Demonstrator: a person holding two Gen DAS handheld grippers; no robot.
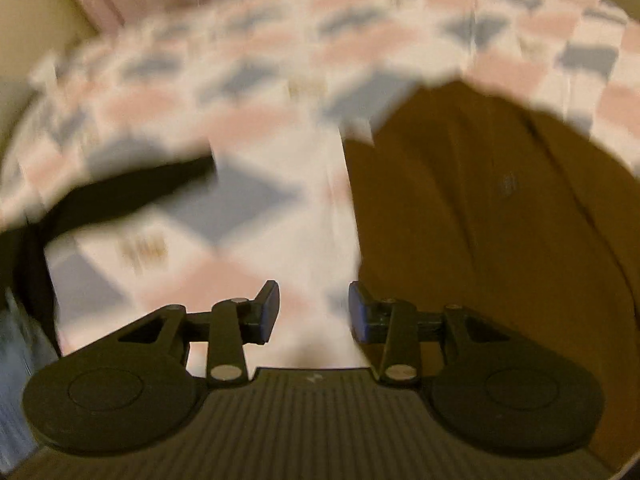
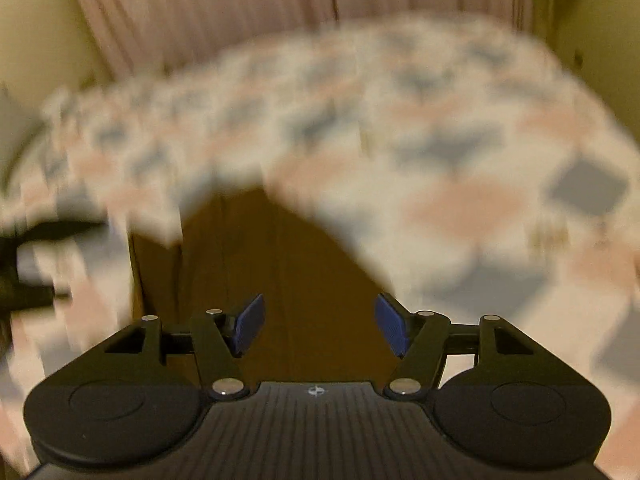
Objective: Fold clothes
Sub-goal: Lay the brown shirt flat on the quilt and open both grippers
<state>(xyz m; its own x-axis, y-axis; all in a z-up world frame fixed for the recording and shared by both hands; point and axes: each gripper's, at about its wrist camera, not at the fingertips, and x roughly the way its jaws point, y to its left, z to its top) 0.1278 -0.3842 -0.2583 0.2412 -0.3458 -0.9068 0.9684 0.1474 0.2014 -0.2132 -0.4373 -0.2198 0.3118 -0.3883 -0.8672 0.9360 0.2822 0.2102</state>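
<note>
Through my left wrist camera, the brown garment (image 1: 480, 208) lies spread on the checked bedcover (image 1: 248, 120), off to the right of my left gripper (image 1: 314, 312), whose jaws stand apart with nothing between them, hanging over the bare cover just beside the cloth's near left edge. I judge it light, soft and limp: it will sag and slide on itself, so I'd want to pinch it at an edge or corner through one layer, not in the middle. It looks plain mustard-brown, fairly flat, with long shallow creases running away from me and a pointed far end; the blur hides any seams. A dark strap-like shape (image 1: 132, 196) lies at left; what it is I cannot tell. Through my right wrist camera, the brown garment (image 2: 272, 264) sits straight ahead of my right gripper (image 2: 318, 326), which is also parted wide and empty, its blue pads (image 2: 250, 322) framing the cloth below. Here it tapers to a peak against the bedcover (image 2: 460, 184), with a pale curtain (image 2: 224, 4) behind the bed.
</note>
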